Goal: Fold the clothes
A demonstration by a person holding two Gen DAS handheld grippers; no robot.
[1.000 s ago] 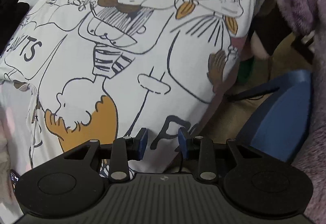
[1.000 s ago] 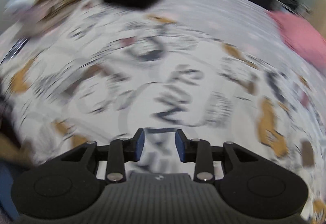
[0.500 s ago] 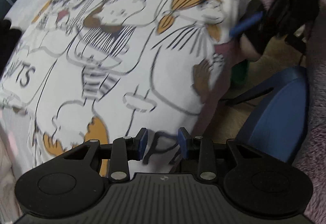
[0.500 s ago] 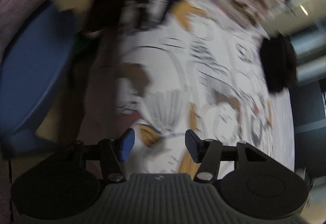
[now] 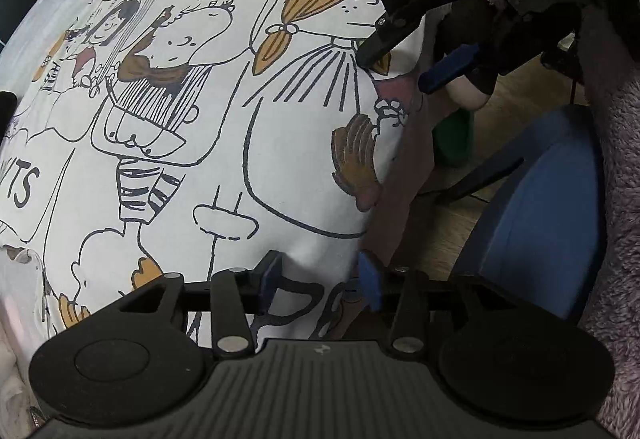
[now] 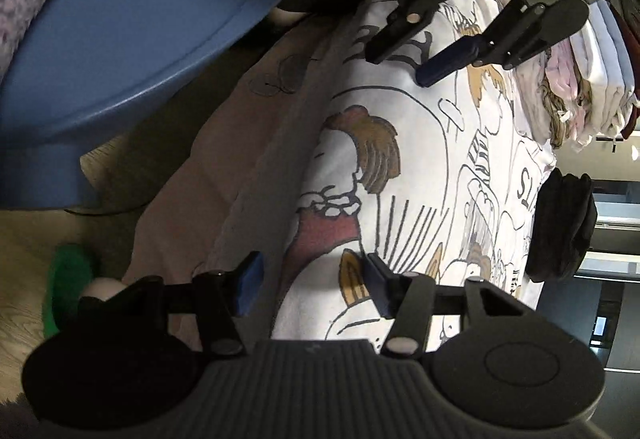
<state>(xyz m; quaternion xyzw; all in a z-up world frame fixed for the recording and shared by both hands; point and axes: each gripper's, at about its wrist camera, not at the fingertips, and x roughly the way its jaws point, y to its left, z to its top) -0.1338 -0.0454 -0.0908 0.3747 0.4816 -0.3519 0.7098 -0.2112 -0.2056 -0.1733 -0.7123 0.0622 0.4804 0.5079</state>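
White cotton, cartoon-printed: the printed sheet lies spread flat over the bed, and its near edge runs left to right along the bed side, just where both your tools sit. Your left gripper points steeply down over that edge, jaws apart and just opened wider, the hem lying between the blue pads but not visibly pinched. Your right gripper sits further along the same edge toward the right, jaws also apart though just drawn in a little, straddling the hem where the white cloth meets the pinkish underlayer; no clamp seen there either. Long axis of the edge runs from one tool to the other, so each hand already has its own stretch; neither is clearly nearer. Rest of the sheet extends away from you toward the far side, where a black garment and a stack of folded clothes rest. Blue chair stands beside the bed, near your right. Likely next: close both on the hem, then carry it away across the bed.
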